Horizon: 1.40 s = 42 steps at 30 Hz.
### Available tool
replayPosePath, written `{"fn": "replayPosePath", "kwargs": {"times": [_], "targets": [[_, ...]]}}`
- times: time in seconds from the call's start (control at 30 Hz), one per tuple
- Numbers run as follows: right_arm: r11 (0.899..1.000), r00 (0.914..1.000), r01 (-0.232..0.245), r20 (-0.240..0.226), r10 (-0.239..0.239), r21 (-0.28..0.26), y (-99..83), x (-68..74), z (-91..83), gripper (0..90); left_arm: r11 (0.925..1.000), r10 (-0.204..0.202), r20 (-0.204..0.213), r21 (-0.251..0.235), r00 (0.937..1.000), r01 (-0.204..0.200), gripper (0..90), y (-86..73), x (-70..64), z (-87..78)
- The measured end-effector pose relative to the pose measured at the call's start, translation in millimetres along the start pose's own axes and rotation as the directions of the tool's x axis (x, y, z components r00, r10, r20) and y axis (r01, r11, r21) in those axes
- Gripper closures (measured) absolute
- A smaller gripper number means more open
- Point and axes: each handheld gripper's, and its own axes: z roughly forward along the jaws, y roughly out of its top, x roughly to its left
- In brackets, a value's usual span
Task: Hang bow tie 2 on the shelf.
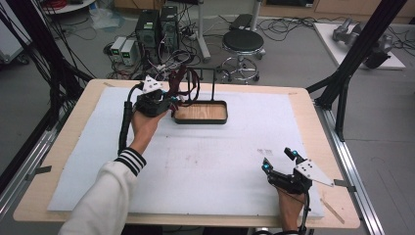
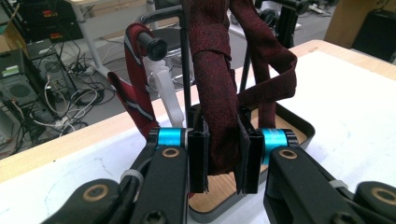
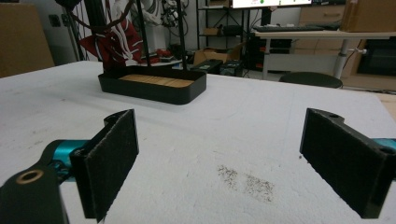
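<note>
A black stand with a wooden-bottomed tray (image 1: 200, 113) and an upright rail (image 1: 214, 83) sits at the back middle of the white mat. Dark red ties (image 1: 188, 84) hang from the rail. In the left gripper view a dark red tie (image 2: 219, 93) hangs between the two pads, and my left gripper (image 2: 223, 156) is shut on it; a striped red tie (image 2: 135, 93) hangs to its left. My left gripper (image 1: 169, 102) is at the tray's left end. My right gripper (image 1: 279, 160) rests open near the front right of the mat, its pads (image 3: 112, 163) wide apart over bare mat, with the tray (image 3: 152, 85) far ahead.
The white mat (image 1: 205, 161) covers most of the wooden table (image 1: 313, 105). A dark smudge (image 3: 247, 182) marks the mat in front of the right gripper. Black frame posts (image 1: 352, 63) stand at the right, and a stool (image 1: 243, 44) and computers (image 1: 156, 27) stand behind the table.
</note>
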Motion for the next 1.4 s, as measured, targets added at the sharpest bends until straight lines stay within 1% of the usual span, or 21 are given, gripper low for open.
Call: {"fn": "replayPosePath", "kwargs": {"times": [0.17, 0.2, 0.37, 0.4, 0.43, 0.5, 0.53, 0.57, 0.6, 0.8, 0.9, 0.93, 1.0, 1.03, 1.1, 1.13, 1.17, 1.23, 1.27, 1.33, 1.4], "targets": [[1.0, 1.0, -0.003, 0.002, 0.003, 0.002, 0.0, 0.1, -0.2, 10.7, 0.9999, -0.01, -0.001, 0.002, 0.9999, 0.01, 77.8, -1.4, -0.8, 4.9], [1.0, 1.0, -0.003, 0.002, 0.003, 0.002, -0.1, 0.1, -0.2, 10.7, 0.9999, -0.01, -0.011, 0.008, 0.9999, 0.01, 77.8, -1.9, -1.0, 7.4], [1.0, 1.0, -0.003, 0.002, 0.003, 0.002, -0.1, 0.1, -0.2, 10.7, 0.9996, -0.027, -0.013, 0.008, 0.9996, 0.027, 77.8, -2.5, 0.1, 11.9], [1.0, 1.0, -0.003, 0.002, 0.003, 0.002, 0.0, 0.0, -0.2, 10.7, 0.9992, -0.04, -0.013, 0.009, 0.9991, 0.04, 77.8, -3.2, 0.3, 13.8], [1.0, 1.0, -0.002, 0.002, 0.002, 0.003, -0.1, 0.0, -0.2, 10.7, 0.9992, -0.04, -0.013, 0.009, 0.9991, 0.04, 77.8, -3.2, 0.3, 13.8], [1.0, 1.0, -0.004, 0.003, 0.004, 0.002, -0.1, 0.1, -0.2, 10.7, 0.9991, -0.037, -0.012, 0.019, 0.9992, 0.038, 77.8, -4.4, 0.1, 16.0], [1.0, 1.0, -0.004, 0.002, 0.004, 0.003, -0.1, 0.1, -0.2, 10.7, 0.9987, -0.046, -0.01, 0.022, 0.9989, 0.046, 77.8, -5.4, 0.4, 18.1], [1.0, 1.0, -0.005, 0.002, 0.005, 0.003, -0.1, 0.1, -0.2, 10.7, 0.9987, -0.046, -0.01, 0.022, 0.9989, 0.046, 77.8, -5.4, 0.4, 18.1], [1.0, 1.0, -0.005, 0.002, 0.005, 0.003, 0.0, 0.1, -0.2, 10.7, 0.998, -0.059, -0.01, 0.021, 0.9982, 0.06, 77.8, -5.8, 1.3, 19.8], [1.0, 1.0, -0.006, 0.001, 0.006, 0.004, 0.0, 0.0, -0.3, 10.7, 0.9968, -0.071, -0.017, 0.035, 0.9973, 0.072, 77.8, -8.6, 2.8, 26.4], [1.0, 1.0, -0.006, 0.001, 0.006, 0.003, 0.0, -0.1, -0.2, 10.7, 0.9965, -0.073, -0.017, 0.04, 0.9972, 0.074, 77.8, -9.5, 2.7, 29.2], [1.0, 1.0, 0.001, 0.003, -0.001, -0.001, 0.0, -0.7, 0.0, 10.7, 0.9964, -0.072, -0.016, 0.042, 0.9972, 0.073, 77.8, -9.4, 2.6, 30.0], [1.0, 1.0, -0.007, 0.001, 0.007, 0.004, 0.0, -0.1, -0.2, 10.7, 0.9964, -0.068, -0.014, 0.05, 0.9976, 0.068, 77.8, -7.8, 2.7, 31.2], [1.0, 1.0, 0.0, 0.002, 0.0, 0.0, 0.0, -0.7, 0.0, 10.7, 0.9965, -0.069, -0.015, 0.047, 0.9975, 0.069, 77.8, -7.1, 2.3, 31.8], [1.0, 1.0, -0.007, 0.001, 0.007, 0.004, 0.0, -0.1, -0.2, 10.7, 0.9964, -0.068, -0.014, 0.049, 0.9976, 0.069, 77.8, -4.8, 2.0, 32.4], [1.0, 1.0, 0.001, 0.003, -0.001, 0.0, 0.0, -0.7, 0.1, 10.7, 0.9965, -0.068, -0.016, 0.047, 0.9975, 0.069, 77.8, -4.2, 1.7, 32.5], [1.0, 1.0, -0.008, 0.001, 0.008, 0.004, 0.0, -0.1, -0.2, 10.7, 0.9967, -0.066, -0.017, 0.046, 0.9977, 0.067, 77.8, -3.8, 1.6, 32.3], [1.0, 1.0, -0.001, 0.002, 0.001, 0.0, 0.0, -0.7, 0.0, 10.7, 0.9966, -0.063, -0.016, 0.051, 0.9979, 0.064, 77.8, -4.0, 1.8, 32.5], [1.0, 1.0, -0.007, 0.001, 0.007, 0.004, 0.0, -0.2, -0.2, 10.7, 0.9966, -0.063, -0.016, 0.051, 0.9979, 0.064, 77.8, -4.0, 1.8, 32.5], [1.0, 1.0, 0.001, 0.002, -0.001, 0.0, 0.0, -0.7, 0.1, 10.7, 0.9959, -0.064, -0.014, 0.063, 0.9978, 0.065, 77.8, -4.5, 2.2, 32.6], [1.0, 1.0, -0.005, 0.001, 0.005, 0.003, -0.1, -0.1, -0.1, 10.7, 0.9952, -0.065, -0.011, 0.072, 0.9978, 0.066, 77.7, -4.7, 1.6, 32.9]]}}
